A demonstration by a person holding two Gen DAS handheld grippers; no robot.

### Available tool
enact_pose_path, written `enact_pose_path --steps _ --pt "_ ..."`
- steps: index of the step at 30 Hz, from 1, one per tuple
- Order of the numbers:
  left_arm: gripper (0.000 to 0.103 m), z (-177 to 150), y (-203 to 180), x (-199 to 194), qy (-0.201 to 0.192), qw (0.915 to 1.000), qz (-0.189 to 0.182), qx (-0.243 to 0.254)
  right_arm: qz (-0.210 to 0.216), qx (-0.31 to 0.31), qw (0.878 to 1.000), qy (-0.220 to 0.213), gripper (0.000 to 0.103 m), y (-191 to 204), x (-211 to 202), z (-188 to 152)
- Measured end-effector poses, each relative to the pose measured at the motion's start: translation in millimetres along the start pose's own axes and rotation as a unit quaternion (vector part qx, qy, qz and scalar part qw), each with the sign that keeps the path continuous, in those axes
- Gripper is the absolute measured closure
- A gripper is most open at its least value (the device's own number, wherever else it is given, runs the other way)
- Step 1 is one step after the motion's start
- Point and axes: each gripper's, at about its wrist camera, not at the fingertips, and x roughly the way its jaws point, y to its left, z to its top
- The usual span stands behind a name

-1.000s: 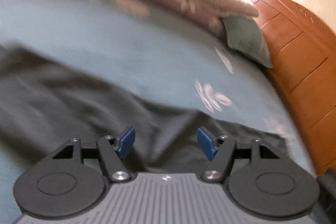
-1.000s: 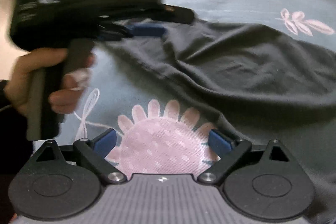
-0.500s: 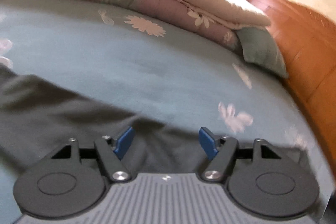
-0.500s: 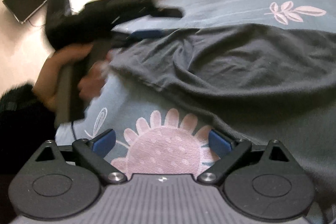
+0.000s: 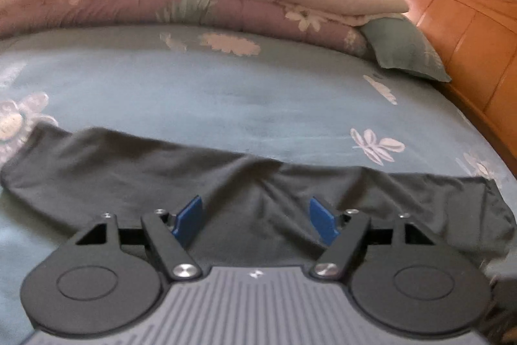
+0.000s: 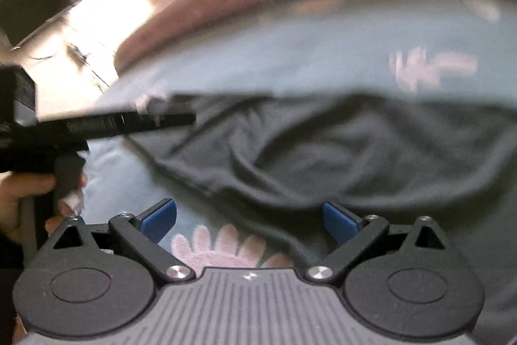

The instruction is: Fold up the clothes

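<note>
A dark grey garment (image 5: pixel 135 173) lies spread and wrinkled across the blue-green flowered bedsheet (image 5: pixel 226 92). My left gripper (image 5: pixel 257 220) hovers open just above its near edge, blue fingertips apart with nothing between them. In the right wrist view the same garment (image 6: pixel 339 151) fills the middle, blurred. My right gripper (image 6: pixel 250 217) is open over the sheet at the garment's near hem, holding nothing. The left gripper's black body (image 6: pixel 106 125) shows at the left, gripped by a hand (image 6: pixel 19 199), its tip at the garment's left edge.
A rolled pink flowered quilt (image 5: pixel 181 2) lies along the far side of the bed. A green pillow (image 5: pixel 404 50) rests against the orange wooden headboard (image 5: pixel 468 31) on the right. A dark flat screen (image 6: pixel 38 5) stands beyond the bed.
The left gripper has pulled back and levelled, so more of the garment shows in front of it. The right gripper has shifted, its view now blurred. Both stayed open.
</note>
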Motion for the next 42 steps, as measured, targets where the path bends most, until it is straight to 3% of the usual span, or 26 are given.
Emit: enact_pose_path --steps 3,5,7,9,10,12,14,17,19,22,25,29,34,37,42 --pt "0.031 -10 9 22 0.034 0.9987 0.021 -0.030 0.015 0.039 0.999 0.019 0.000 -5 2 0" --pt "0.029 -26 13 15 0.012 0.9997 0.015 -0.017 0.025 0.030 0.999 0.036 0.000 -3 -5 -5" --pt "0.029 -31 13 7 0.014 0.9998 0.017 -0.003 0.033 0.012 0.998 0.049 0.001 0 -13 -10" --pt "0.029 -30 11 0 0.013 0.9997 0.021 0.001 0.032 -0.005 0.998 0.052 0.011 0 -23 -7" --pt "0.029 -30 11 -2 0.011 0.9997 0.023 0.001 0.024 -0.017 0.999 0.045 0.020 -1 -28 -3" --pt "0.029 -28 10 -6 0.006 0.9996 0.027 0.004 -0.001 -0.053 0.998 0.029 0.028 -1 -38 5" --pt "0.029 -30 9 -6 0.002 0.9994 0.032 0.008 -0.038 -0.088 0.995 0.033 0.048 0 -37 9" --pt "0.029 -32 10 -5 -0.002 0.9997 0.026 0.001 -0.042 -0.101 0.992 0.060 0.068 -3 -17 9" --pt "0.029 -33 8 -6 -0.002 0.9996 0.026 0.008 -0.056 -0.122 0.989 0.057 0.072 1 -6 8" --pt "0.029 -34 5 -9 -0.001 0.9995 0.027 0.019 -0.054 -0.096 0.993 0.052 0.070 -2 5 15" --pt "0.029 -36 3 -11 0.000 0.9992 0.027 0.029 -0.021 -0.053 0.996 0.070 0.069 -7 3 14" --pt "0.029 -37 -1 -15 0.000 0.9987 0.027 0.043 0.000 -0.069 0.992 0.101 0.070 0 -9 13" --pt "0.029 -22 -6 -13 -0.018 0.9989 0.023 0.037 0.005 -0.049 0.997 0.065 0.069 -1 5 40" --pt "0.029 -11 -9 -12 -0.033 0.9989 0.019 0.029 0.012 -0.026 0.997 0.073 0.068 1 24 22" --pt "0.030 -15 2 11 -0.013 0.9995 0.030 0.006 0.015 -0.042 0.996 0.082 0.067 16 10 7"
